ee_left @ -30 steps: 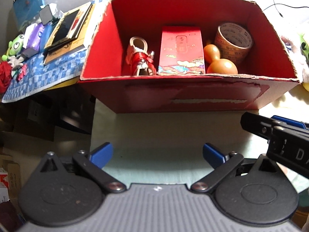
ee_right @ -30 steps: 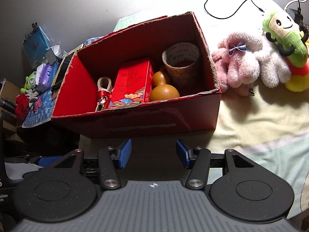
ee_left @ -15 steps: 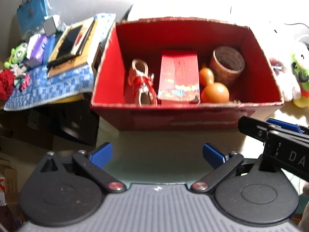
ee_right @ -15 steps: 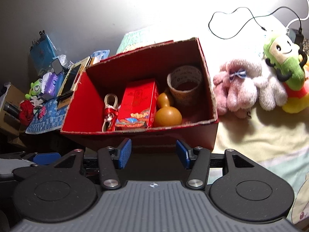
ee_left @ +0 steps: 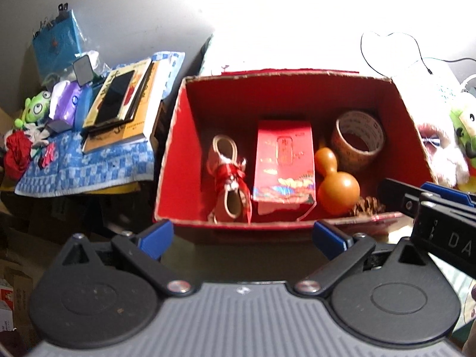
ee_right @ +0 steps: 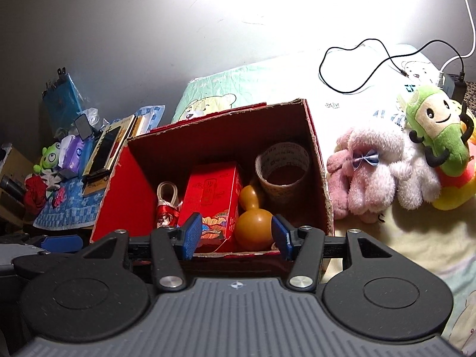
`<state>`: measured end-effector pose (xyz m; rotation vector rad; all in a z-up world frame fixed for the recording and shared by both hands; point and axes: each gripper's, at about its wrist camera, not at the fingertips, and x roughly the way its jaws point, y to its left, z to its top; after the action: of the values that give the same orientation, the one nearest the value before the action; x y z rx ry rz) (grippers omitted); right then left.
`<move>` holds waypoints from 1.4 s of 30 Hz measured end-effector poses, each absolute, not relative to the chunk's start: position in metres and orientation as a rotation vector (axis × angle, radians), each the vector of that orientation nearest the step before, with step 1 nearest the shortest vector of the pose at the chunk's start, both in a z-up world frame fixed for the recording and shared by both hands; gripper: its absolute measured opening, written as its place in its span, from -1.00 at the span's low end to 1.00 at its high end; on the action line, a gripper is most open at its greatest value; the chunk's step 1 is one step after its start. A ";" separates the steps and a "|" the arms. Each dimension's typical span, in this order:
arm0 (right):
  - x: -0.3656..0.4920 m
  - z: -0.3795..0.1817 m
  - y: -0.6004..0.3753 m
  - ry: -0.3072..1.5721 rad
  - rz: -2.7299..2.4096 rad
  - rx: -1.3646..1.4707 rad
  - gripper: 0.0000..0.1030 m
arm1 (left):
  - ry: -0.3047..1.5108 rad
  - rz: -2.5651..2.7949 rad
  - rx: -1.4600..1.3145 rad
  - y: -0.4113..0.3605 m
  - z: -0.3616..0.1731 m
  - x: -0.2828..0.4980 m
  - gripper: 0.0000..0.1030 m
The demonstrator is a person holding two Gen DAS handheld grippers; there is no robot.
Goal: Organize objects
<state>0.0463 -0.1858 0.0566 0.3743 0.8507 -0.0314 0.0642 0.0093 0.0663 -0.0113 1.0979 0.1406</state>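
Observation:
An open red cardboard box [ee_left: 178, 154] [ee_right: 319, 178] stands on the bed. Inside lie a red-ribboned ornament [ee_left: 227, 175] [ee_right: 166, 205], a red packet box [ee_left: 282, 166] [ee_right: 211, 199], an orange gourd [ee_left: 334, 187] [ee_right: 253, 220], a tape roll [ee_left: 358, 139] [ee_right: 282, 172] and a pine cone [ee_left: 367, 205]. My left gripper [ee_left: 242, 238] is open and empty, above the box's near wall. My right gripper [ee_right: 235, 235] is open and empty, also at the near wall; it shows in the left wrist view [ee_left: 431, 208].
Plush toys [ee_right: 374, 172] [ee_right: 440, 136] lie right of the box. A side table with a blue checked cloth [ee_left: 83, 166] holds books [ee_left: 125, 104], tissue packs and small toys on the left. A black cable [ee_right: 357, 68] lies on the bedding behind.
Both grippers have risen and pulled back, so the views now look down into the box from higher. Both stay open and empty. The box contents have not moved.

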 end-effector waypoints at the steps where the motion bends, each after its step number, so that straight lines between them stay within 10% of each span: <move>1: 0.048 0.057 -0.187 0.845 -0.039 0.374 0.05 | 1.088 0.143 -0.006 0.010 0.067 0.066 0.94; 42: 0.097 0.025 -0.188 0.847 -0.078 0.304 0.03 | 1.044 0.150 0.004 0.021 0.027 0.124 0.94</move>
<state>0.0973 -0.1882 0.0248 0.3039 0.8471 -0.0778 0.1237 0.0212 0.0268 0.0043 1.0435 0.1495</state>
